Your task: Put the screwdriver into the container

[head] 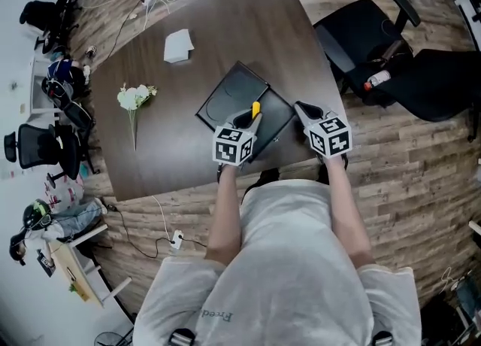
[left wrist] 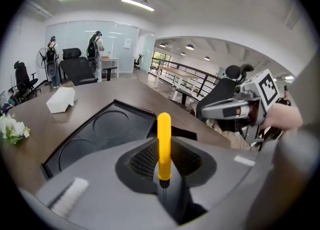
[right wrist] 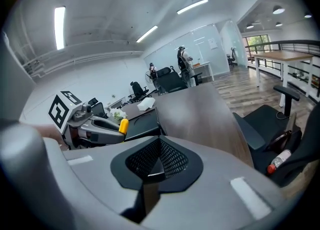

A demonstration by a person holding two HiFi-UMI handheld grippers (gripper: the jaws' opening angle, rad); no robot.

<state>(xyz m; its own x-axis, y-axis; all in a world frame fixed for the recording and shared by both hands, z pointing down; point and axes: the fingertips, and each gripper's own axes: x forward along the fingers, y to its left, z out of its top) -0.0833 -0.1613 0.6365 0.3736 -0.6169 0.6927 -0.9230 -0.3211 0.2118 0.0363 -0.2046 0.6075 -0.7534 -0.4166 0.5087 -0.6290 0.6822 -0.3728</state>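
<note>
A yellow-handled screwdriver (left wrist: 164, 146) stands between the jaws of my left gripper (left wrist: 165, 169), handle pointing forward and the thin shaft down in the grip. In the head view the left gripper (head: 245, 120) hovers over the near right part of the black container (head: 225, 95), a shallow tray with round recesses, and the yellow handle (head: 255, 109) sticks out above it. My right gripper (head: 304, 111) hangs beside the tray's right edge, shut, with nothing in it. From the right gripper view (right wrist: 159, 163) the screwdriver (right wrist: 123, 125) and the tray (right wrist: 142, 123) lie to the left.
A white folded tissue (head: 178, 45) and a bunch of white flowers (head: 134, 98) lie on the dark wooden table (head: 263, 28). Black office chairs (head: 361, 32) stand at the right, one with a red-capped bottle (head: 378, 79). Cables run over the floor at the left.
</note>
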